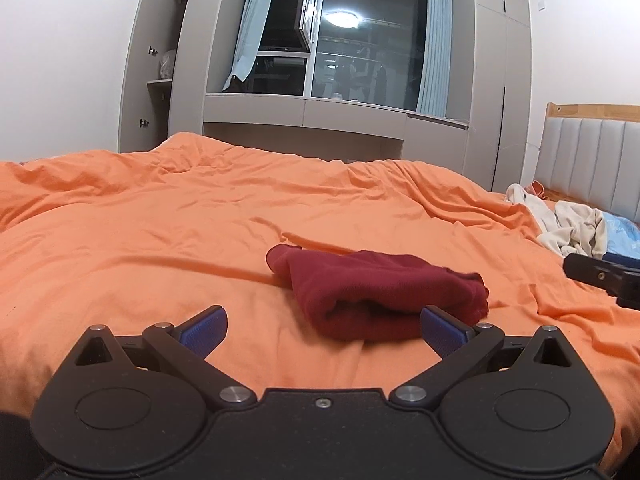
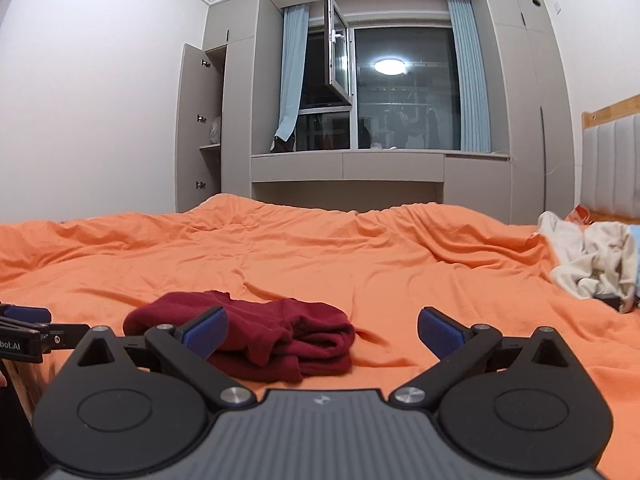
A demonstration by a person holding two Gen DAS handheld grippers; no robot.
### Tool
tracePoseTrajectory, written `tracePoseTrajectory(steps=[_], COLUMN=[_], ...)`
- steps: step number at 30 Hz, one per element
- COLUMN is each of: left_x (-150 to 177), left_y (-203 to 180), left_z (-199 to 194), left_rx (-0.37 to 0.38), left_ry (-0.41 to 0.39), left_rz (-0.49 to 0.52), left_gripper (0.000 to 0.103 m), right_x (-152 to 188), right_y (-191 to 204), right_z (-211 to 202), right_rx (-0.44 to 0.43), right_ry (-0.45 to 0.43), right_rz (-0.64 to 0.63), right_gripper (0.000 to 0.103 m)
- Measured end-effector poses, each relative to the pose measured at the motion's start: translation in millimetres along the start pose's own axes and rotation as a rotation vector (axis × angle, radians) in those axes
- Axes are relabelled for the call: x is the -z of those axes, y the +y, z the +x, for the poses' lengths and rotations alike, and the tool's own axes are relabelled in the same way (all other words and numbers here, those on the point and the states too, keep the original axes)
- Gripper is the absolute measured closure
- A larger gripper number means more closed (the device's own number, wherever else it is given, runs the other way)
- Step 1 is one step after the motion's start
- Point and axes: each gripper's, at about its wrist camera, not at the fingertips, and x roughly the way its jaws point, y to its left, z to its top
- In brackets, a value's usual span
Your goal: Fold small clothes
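A dark red garment (image 1: 380, 300) lies bunched and partly folded on the orange bed cover (image 1: 160, 240), just ahead of both tools. The left claw (image 1: 322, 326) is spread wide and empty, its right pad close to the cloth's near edge. The right claw (image 2: 322, 330) is also wide and empty, the garment toward its left finger. Likely both hover to choose an edge for the next fold

White lettering "bot.AI", cut off at the frame edge, on the black left tongs (image 2: 24, 322), no other legible text
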Motion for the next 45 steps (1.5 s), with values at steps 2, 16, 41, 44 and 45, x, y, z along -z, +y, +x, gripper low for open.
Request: tracePoseTrajectory(steps=[2, 16, 41, 44, 45], left_x=[6, 24, 23, 22, 23], left_y=[-2, -10, -9, -9, -8], left_z=[-5, -16, -17, -17, -17], left_rx=[0.004, 0.019, 0.014, 0.014, 0.014], left_ry=[0.006, 0.032, 0.031, 0.031, 0.03], left_rz=[-0.004, -0.012, -0.015, -0.015, -0.015], left_gripper=[0.001, 0.001, 0.001, 0.001, 0.001], right_x=[5, 13, 13, 14, 14], right_y=[1, 5, 4, 4, 4], right_z=[-6, -15, -16, -16, -16], right_rx=[0.007, 0.02, 0.023, 0.023, 0.023], right_ry=[0.009, 0.024, 0.026, 0.027, 0.026], right_rz=[-0.013, -0.046, -0.052, -0.052, -0.052], right_gripper=[0.0, 0.0, 0.0, 0.0, 0.0])
